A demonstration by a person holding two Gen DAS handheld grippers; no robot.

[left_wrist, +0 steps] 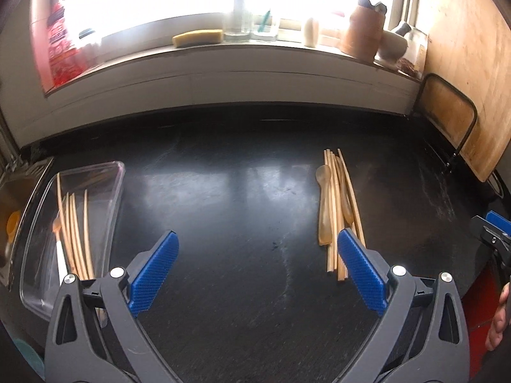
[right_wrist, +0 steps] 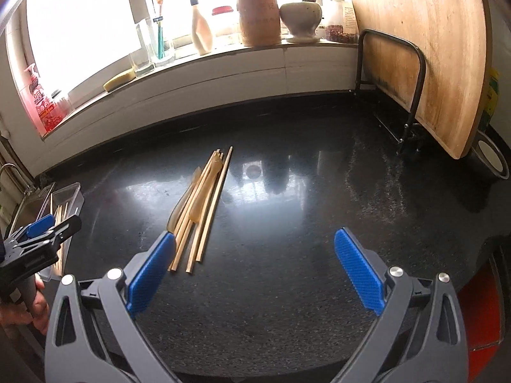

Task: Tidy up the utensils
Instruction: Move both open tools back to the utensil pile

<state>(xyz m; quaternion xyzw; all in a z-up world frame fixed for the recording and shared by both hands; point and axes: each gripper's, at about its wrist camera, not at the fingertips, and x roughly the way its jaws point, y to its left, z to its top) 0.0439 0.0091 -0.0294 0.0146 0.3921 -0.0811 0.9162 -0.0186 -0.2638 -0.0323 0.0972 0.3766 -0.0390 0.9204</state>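
Observation:
A loose pile of wooden chopsticks [left_wrist: 335, 210] [right_wrist: 204, 207] and translucent amber spoons [left_wrist: 324, 204] [right_wrist: 194, 210] lies on the black countertop [left_wrist: 230, 210] [right_wrist: 287, 210]. At the left stands a clear plastic tray [left_wrist: 105, 210] [right_wrist: 75, 191] holding several chopsticks [left_wrist: 75, 233] and a white-handled utensil [left_wrist: 60, 261]. My left gripper [left_wrist: 257, 242] is open above the bare counter between tray and pile, its right pad near the pile's near ends. My right gripper [right_wrist: 255, 239] is open too, its left pad beside the pile's near ends. Neither holds anything.
A large wooden cutting board [right_wrist: 424, 63] leans in a black wire rack [right_wrist: 415, 95] at the right. The windowsill carries a sponge [left_wrist: 198, 37], glasses [right_wrist: 147, 51], a bottle [right_wrist: 201, 28], a wooden utensil pot [right_wrist: 258, 19], a mortar [right_wrist: 300, 19]. A sink [left_wrist: 16, 198] lies left of the tray.

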